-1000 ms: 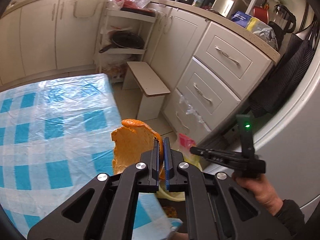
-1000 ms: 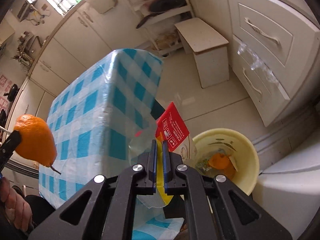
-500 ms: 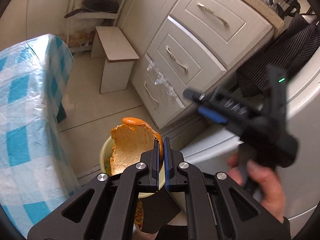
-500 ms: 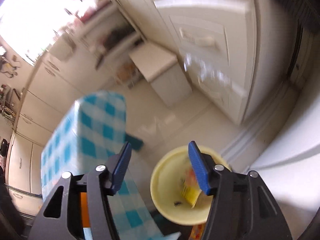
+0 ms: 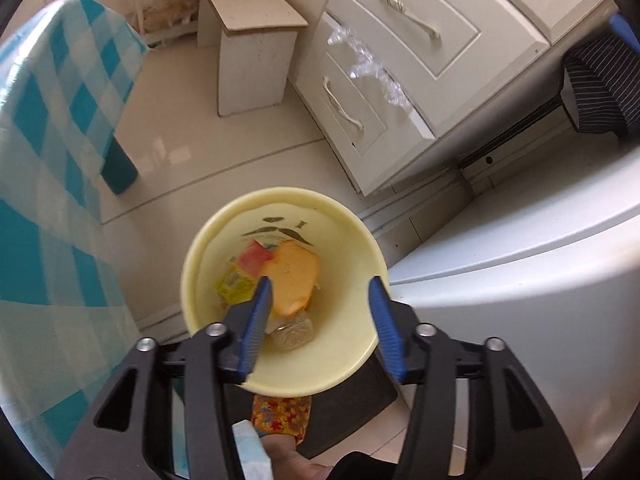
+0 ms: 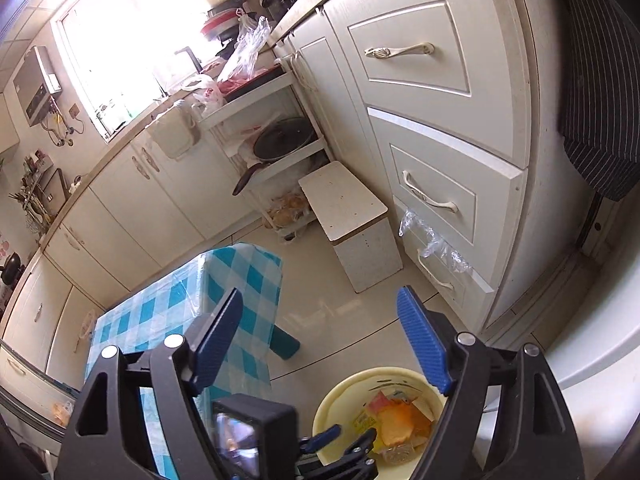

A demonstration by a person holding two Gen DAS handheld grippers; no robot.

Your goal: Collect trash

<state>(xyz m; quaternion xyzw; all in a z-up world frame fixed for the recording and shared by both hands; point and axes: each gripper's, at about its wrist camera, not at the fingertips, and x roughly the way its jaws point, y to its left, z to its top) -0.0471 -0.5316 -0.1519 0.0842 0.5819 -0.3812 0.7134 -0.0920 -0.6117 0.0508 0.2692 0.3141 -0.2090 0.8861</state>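
**I am in a home kitchen**

At my twelve o'clock a bright window (image 6: 120,40) lights a counter (image 6: 132,132) crowded with plastic bags (image 6: 244,52). Cream cabinets (image 6: 132,208) run at ten o'clock, handled drawers (image 6: 432,192) at two. An open shelf (image 6: 280,148) holds a frying pan (image 6: 280,144). A small stool (image 6: 348,204) stands on the tiled floor (image 6: 340,320), and a table wears a blue checked cloth (image 6: 172,312).

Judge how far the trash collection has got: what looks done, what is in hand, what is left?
Done: the orange peel and wrappers lie inside the yellow bin. In hand: nothing; the left tongs have just been opening above the bin with nothing between them, and the right tongs have just been opening, also with nothing between them. Left: cannot tell; little of the checked tablecloth's top shows.
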